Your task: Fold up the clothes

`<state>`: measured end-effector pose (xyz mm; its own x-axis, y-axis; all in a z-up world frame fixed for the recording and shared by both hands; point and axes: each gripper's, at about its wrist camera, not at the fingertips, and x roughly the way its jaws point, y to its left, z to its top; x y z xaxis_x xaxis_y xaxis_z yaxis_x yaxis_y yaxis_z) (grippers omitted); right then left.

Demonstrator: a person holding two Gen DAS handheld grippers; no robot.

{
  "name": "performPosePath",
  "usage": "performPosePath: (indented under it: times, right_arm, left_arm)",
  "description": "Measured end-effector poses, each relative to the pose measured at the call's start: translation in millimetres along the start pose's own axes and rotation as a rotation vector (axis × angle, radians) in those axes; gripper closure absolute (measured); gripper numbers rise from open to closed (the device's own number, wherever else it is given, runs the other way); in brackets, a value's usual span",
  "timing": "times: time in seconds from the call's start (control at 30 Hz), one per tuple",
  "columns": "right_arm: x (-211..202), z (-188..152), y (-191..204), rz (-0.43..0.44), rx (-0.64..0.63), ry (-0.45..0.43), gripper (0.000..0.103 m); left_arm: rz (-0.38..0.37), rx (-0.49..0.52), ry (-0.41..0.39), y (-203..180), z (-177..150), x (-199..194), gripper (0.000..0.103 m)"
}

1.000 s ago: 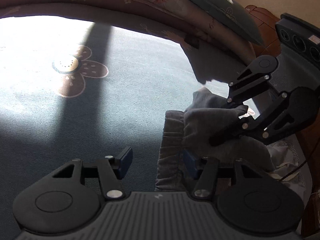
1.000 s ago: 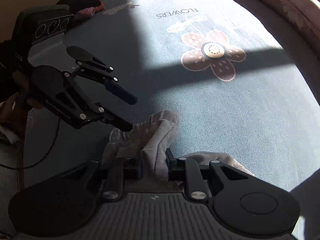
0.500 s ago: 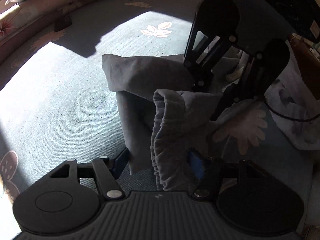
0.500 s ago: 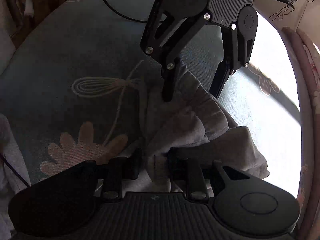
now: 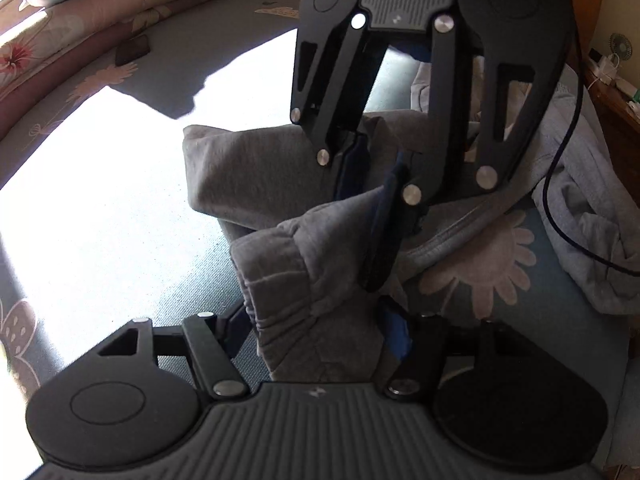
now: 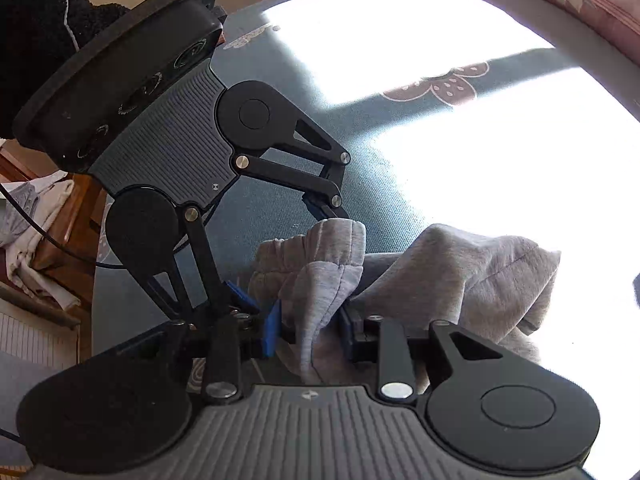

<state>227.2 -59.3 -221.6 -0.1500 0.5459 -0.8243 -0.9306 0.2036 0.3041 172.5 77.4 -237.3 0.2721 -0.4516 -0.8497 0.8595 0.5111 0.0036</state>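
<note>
A grey garment (image 5: 280, 264) with an elastic waistband lies bunched on the blue-grey bed cover (image 5: 120, 200). My left gripper (image 5: 316, 332) stands open and straddles the gathered waistband, with cloth between its fingers. Opposite it, my right gripper (image 5: 368, 200) points down and pulls a fold into a peak. In the right wrist view the right gripper (image 6: 310, 328) has its jaws closing on a hanging fold of the garment (image 6: 460, 276). The left gripper (image 6: 288, 254) reaches in from the upper left, one fingertip (image 6: 334, 210) at the waistband's top.
Rolled floral quilts (image 5: 80, 12) line the bed's far edge, with a dark flat object (image 5: 132, 50) beside them. More grey clothing (image 5: 592, 220) is heaped at the right, crossed by a black cable (image 5: 560, 200). Wooden furniture (image 6: 68, 220) with white cloth stands beside the bed.
The left gripper has rolled and swung round to face the right gripper, and the waistband now sits between its fingers. The right gripper has shifted sideways, still at a fold of the garment.
</note>
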Motion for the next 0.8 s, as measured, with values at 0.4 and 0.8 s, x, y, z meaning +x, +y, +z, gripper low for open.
performPosePath:
  times: [0.4, 0.8]
  right_arm:
    - [-4.0, -13.3, 71.2, -0.065, -0.527, 0.057, 0.086]
    - [-54.7, -17.5, 46.5, -0.225, -0.114, -0.129, 0.064]
  left_arm:
    - [-0.143, 0.178, 0.093, -21.9, 2.4, -4.4, 0.085]
    - [0.135, -0.399, 0.08, 44.6, -21.9, -55.7, 0.09]
